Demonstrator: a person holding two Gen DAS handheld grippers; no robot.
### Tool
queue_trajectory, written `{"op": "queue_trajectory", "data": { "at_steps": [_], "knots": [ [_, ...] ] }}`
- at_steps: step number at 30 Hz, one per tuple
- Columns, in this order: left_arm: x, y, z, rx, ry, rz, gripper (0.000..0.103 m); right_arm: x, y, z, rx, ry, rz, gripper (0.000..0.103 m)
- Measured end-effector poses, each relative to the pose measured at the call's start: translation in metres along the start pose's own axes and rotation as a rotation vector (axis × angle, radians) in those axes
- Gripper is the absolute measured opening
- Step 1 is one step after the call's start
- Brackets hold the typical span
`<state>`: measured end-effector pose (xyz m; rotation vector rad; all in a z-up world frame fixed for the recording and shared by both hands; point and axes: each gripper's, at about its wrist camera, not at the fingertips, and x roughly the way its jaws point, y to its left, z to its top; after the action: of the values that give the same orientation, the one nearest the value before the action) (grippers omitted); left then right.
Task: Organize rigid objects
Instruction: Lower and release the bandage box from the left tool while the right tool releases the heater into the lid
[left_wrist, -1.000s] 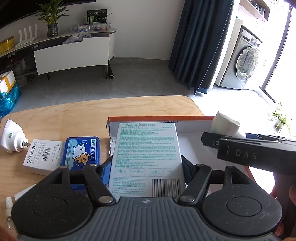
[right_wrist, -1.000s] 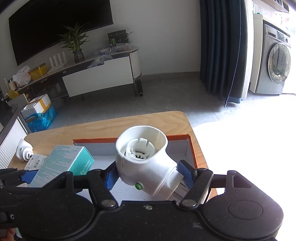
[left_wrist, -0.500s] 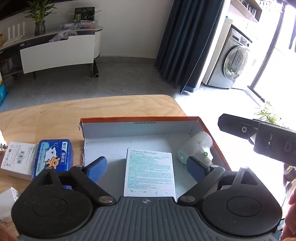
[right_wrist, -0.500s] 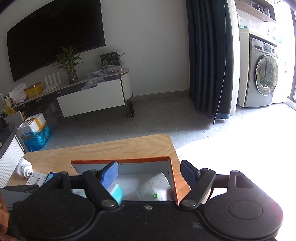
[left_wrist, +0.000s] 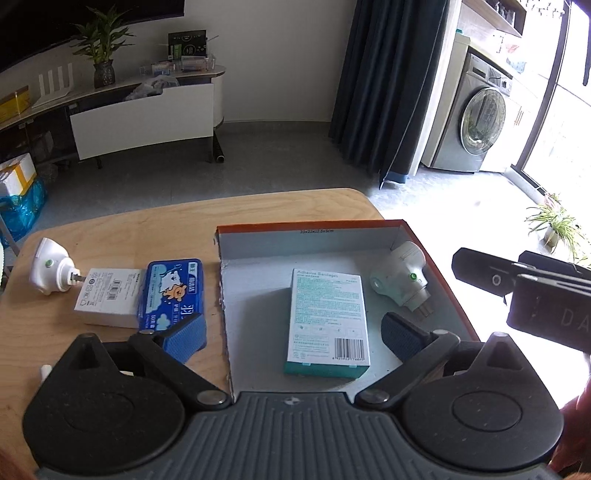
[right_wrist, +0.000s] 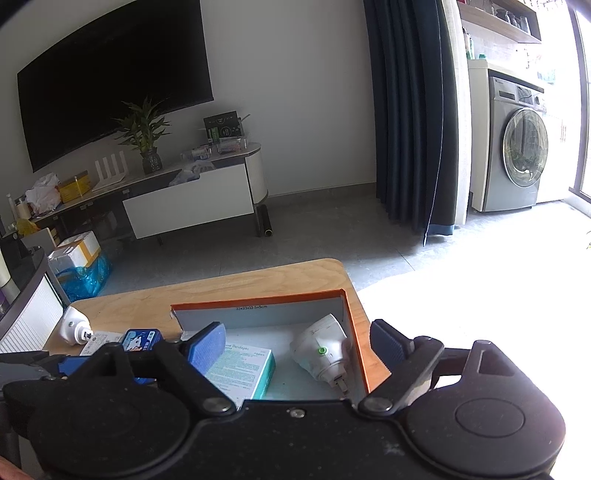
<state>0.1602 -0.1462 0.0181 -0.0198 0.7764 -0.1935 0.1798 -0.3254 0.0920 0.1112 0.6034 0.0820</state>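
Observation:
An open cardboard box with an orange rim (left_wrist: 314, 224) sits on the wooden table. Inside it a teal-and-white adhesive bandage box (left_wrist: 327, 317) lies flat, and a white plug-in device with a green dot (left_wrist: 400, 277) lies on its side in the far right corner. My left gripper (left_wrist: 295, 336) hovers above the bandage box, jaws opening, its pads clear of it. My right gripper (right_wrist: 297, 347) hangs above the box's right side, jaws opening too, with the white device (right_wrist: 323, 350) below and free.
Left of the box lie a blue tin (left_wrist: 170, 291), a small white barcode carton (left_wrist: 107, 297) and a second white plug-in device (left_wrist: 50, 271). The table's rounded far edge (left_wrist: 332, 192) lies just behind the box. A hand (left_wrist: 576, 443) shows at lower right.
The left gripper let go of the bandage box and the right gripper let go of the white device; both now lie in the box. Both grippers opened wide and drew back and up.

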Motion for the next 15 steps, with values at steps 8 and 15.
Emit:
{"op": "queue_trajectory", "data": {
  "at_steps": [8, 15],
  "knots": [
    [-0.020, 0.012, -0.014, -0.006, -0.023, 0.056, 0.103, -0.016, 0.011, -0.018, 0.008, 0.010, -0.025, 0.101],
    [-0.033, 0.024, -0.030, 0.023, -0.013, 0.081, 0.103, -0.021, 0.024, -0.035, 0.040, 0.054, 0.023, 0.101]
  ]
}}
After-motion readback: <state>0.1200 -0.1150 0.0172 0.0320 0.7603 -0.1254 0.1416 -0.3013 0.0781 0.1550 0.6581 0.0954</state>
